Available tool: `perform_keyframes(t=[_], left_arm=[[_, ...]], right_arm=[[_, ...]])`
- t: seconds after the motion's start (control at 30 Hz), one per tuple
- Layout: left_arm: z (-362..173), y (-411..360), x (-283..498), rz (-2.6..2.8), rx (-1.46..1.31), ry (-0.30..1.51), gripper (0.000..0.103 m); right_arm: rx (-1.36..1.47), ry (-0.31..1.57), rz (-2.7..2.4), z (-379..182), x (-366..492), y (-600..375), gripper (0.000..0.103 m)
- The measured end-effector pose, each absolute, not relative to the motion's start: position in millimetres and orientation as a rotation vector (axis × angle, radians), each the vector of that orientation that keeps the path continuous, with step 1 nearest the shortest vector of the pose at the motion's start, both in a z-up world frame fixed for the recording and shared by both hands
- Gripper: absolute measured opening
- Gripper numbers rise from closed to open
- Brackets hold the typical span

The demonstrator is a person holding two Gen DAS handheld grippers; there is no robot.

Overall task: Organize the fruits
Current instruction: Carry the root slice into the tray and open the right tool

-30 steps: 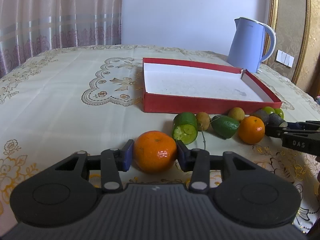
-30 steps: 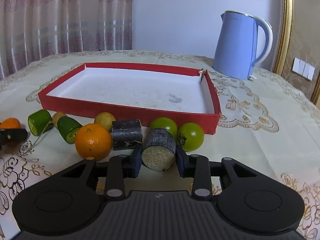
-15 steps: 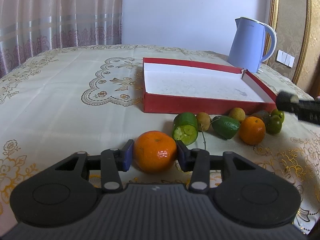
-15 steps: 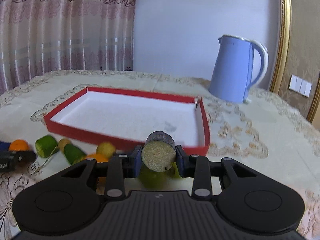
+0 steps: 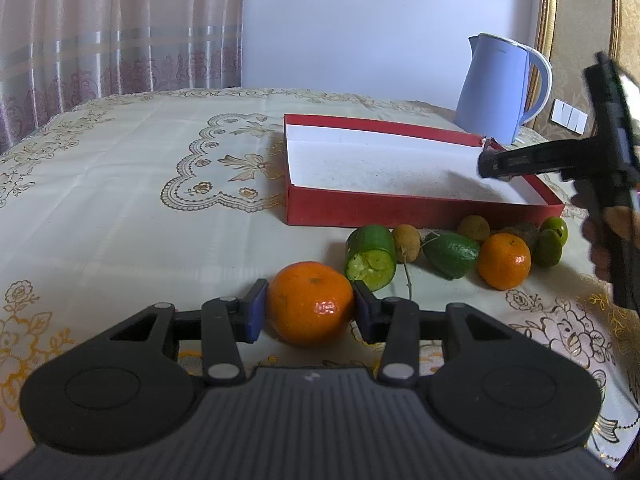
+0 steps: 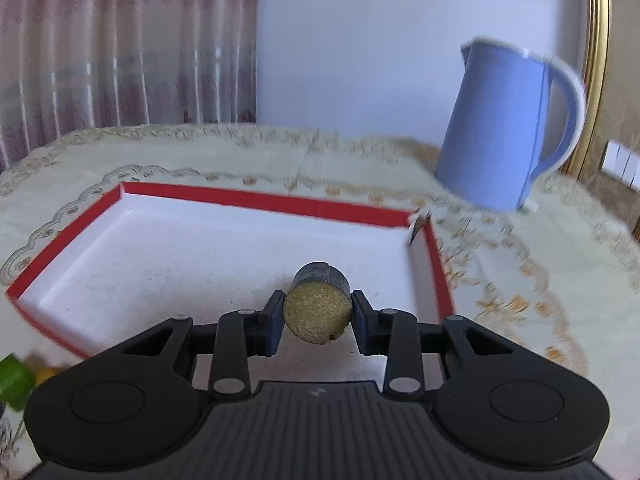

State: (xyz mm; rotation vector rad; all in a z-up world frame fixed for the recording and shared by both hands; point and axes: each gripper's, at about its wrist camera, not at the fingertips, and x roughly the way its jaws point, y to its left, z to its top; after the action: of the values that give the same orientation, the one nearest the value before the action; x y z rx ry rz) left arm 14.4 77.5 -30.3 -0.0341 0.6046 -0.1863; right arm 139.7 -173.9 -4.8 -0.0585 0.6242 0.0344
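**Caller:** Start big. What's under you?

**Me:** I've got the table (image 5: 120, 208) in a cream embroidered cloth, with a pink curtain (image 5: 100, 28) behind it. Next down is the red tray (image 5: 420, 210), white inside, sitting mid-table. The blue kettle (image 5: 496, 88) stands just past its far right corner.

**Caller:** And your tools?

**Me:** My left gripper (image 5: 309, 307) is low at the near edge, both blue pads pressed on a whole tangerine (image 5: 310, 304) that sits on the cloth, short of the tray's front wall. My right gripper (image 6: 317, 315) is clamped on a stubby cane piece (image 6: 318, 306), dark rind, pale cut end facing the camera. It hangs over the tray's white floor, toward the right side wall. From the left camera I see that gripper's fingers reaching in over the tray from the right, with my hand (image 5: 612, 236) behind it.

**Caller:** The loose fruit?

**Me:** A row along the tray's front wall. Left to right: a cut green piece (image 5: 371, 258) just beside my tangerine, a small brown fruit (image 5: 406, 242), a green lime-like fruit (image 5: 452, 254), another small yellowish one (image 5: 473, 229) behind it, a second tangerine (image 5: 504, 260), a dark cane piece (image 5: 524, 233) mostly hidden behind that tangerine, then two small green round fruits (image 5: 548, 246). Most touch or nearly touch their neighbours.

**Caller:** Sharpness?

**Me:** Right view is smeared; left is crisp.
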Motion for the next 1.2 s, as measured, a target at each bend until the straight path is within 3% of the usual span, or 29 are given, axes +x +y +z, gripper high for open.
perform_keyframes(t=[0.27, 0.37, 0.43, 0.5, 0.73, 1.2], left_arm=[[-31.0, 74.2, 14.9, -0.177, -0.024, 0.607, 0.041], [-31.2, 73.2, 15.2, -0.173, -0.021, 0.607, 0.041], [-31.1, 72.5, 15.0, -0.171, -0.017, 0.608, 0.041], [-31.1, 72.1, 14.9, -0.168, -0.017, 0.607, 0.041], [-30.5, 69.5, 13.2, -0.156, -0.012, 0.605, 0.041], [-28.5, 65.0, 9.5, -0.148, -0.020, 0.616, 0.041]], right_arm=[[-0.016, 0.671, 0.045, -18.8, 157.8, -179.4, 0.035], [0.016, 0.666, 0.061, -16.0, 151.0, -184.1, 0.056], [0.033, 0.635, 0.057, -10.8, 137.0, -188.9, 0.078], [0.027, 0.573, 0.048, -5.5, 113.7, -194.0, 0.081], [0.016, 0.448, -0.084, -5.1, 49.6, -221.8, 0.086], [0.138, 0.584, -0.096, -34.5, 17.6, -257.0, 0.086]])
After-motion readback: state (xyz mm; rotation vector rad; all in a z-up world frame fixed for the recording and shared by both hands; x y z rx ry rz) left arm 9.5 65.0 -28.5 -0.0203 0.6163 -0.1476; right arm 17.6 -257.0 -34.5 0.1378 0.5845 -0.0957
